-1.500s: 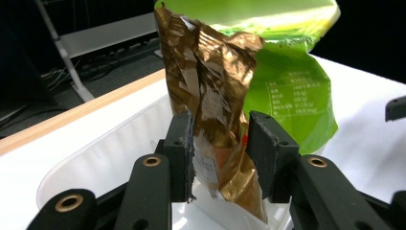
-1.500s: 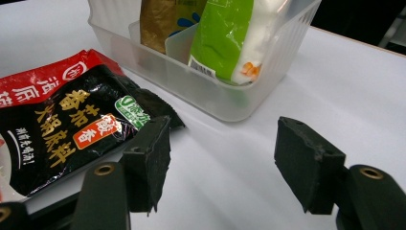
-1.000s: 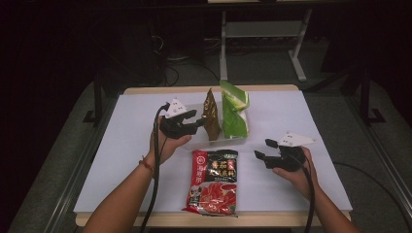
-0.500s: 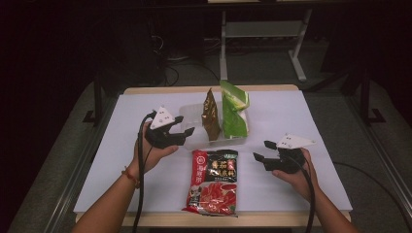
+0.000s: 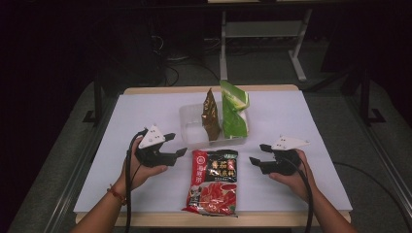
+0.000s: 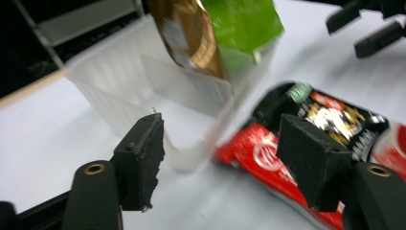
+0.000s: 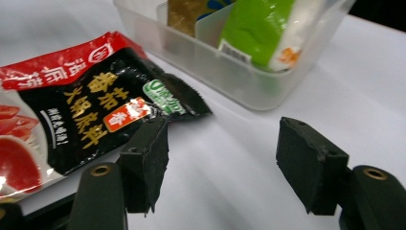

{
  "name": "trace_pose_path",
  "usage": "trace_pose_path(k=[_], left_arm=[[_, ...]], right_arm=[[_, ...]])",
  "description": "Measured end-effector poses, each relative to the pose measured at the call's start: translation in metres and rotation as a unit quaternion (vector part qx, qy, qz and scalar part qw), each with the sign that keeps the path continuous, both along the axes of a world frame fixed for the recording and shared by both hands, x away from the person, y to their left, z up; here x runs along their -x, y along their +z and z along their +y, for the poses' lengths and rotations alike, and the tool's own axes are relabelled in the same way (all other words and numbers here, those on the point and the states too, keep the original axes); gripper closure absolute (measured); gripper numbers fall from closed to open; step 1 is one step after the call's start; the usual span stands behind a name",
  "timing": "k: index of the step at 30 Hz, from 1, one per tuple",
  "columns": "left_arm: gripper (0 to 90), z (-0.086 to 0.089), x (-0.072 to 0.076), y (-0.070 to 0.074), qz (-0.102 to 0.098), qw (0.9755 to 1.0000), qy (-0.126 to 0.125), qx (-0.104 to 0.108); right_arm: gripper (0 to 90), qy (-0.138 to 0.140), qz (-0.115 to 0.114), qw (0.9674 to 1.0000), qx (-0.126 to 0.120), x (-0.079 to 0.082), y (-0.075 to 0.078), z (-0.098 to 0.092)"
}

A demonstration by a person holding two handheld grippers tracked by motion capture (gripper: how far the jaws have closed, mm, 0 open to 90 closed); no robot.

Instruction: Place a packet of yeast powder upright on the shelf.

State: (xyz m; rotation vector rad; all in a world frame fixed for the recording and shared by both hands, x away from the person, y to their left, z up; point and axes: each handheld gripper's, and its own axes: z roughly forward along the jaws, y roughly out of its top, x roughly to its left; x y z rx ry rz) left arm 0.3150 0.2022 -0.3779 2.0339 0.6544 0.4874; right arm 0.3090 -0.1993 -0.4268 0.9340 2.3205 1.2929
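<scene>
I judge that I am between placements: two pouches already stand in the clear plastic bin, a brown-gold foil pouch and a green snack bag just beside it, both upright and leaning a little, and the flat red-and-black soup-base sachet lies on the white table sheet in front of the bin, its top edge near the bin's front wall. That sachet looks like the next thing to go in. My left gripper hovers just left of the sachet's upper corner, jaws spread and holding nothing; in the left gripper view they frame the bin's near corner and the red edge of the sachet. My right gripper sits on the other side, jaws likewise spread and empty, pointed inward at the sachet's upper right corner, which lies just beyond the left jaw in the right gripper view. Both hands are held low over the sheet, wrists level, grippers facing one another across the sachet. The next move, I think, calls for sliding one jaw under a thin edge, since the sachet lies flat and offers little to pinch.
</scene>
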Motion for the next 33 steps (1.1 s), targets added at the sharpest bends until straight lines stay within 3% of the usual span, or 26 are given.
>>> trace_pose_path(k=[5, 7, 10, 24, 30, 33], left_arm=[[29.8, -0.002, 0.010, -0.017, 0.023, 0.9995, -0.020, 0.000], [28.4, -0.006, 0.014, -0.027, 0.044, 0.9986, -0.031, -0.006], [27.2, -0.010, 0.018, -0.035, 0.059, 0.9974, -0.041, -0.012], [22.2, -0.017, 0.023, -0.057, 0.110, 0.9922, -0.058, -0.009], [19.7, -0.024, 0.021, -0.066, 0.136, 0.9883, -0.069, -0.006], [17.9, -0.033, 0.017, -0.070, 0.154, 0.9848, -0.080, -0.003]], right_arm=[[33.3, 0.015, 0.009, 0.9998, 0.005, 0.001, -0.001, 0.007], [32.4, 0.024, 0.016, 0.9995, 0.009, 0.002, -0.002, 0.012], [31.1, 0.035, 0.027, 0.9990, 0.004, 0.003, -0.004, 0.017], [23.2, 0.071, 0.065, 0.9953, 0.006, 0.009, -0.010, 0.043], [21.9, 0.085, 0.082, 0.9929, 0.004, 0.009, -0.014, 0.051], [21.8, 0.100, 0.092, 0.9907, 0.012, 0.011, -0.017, 0.056]])
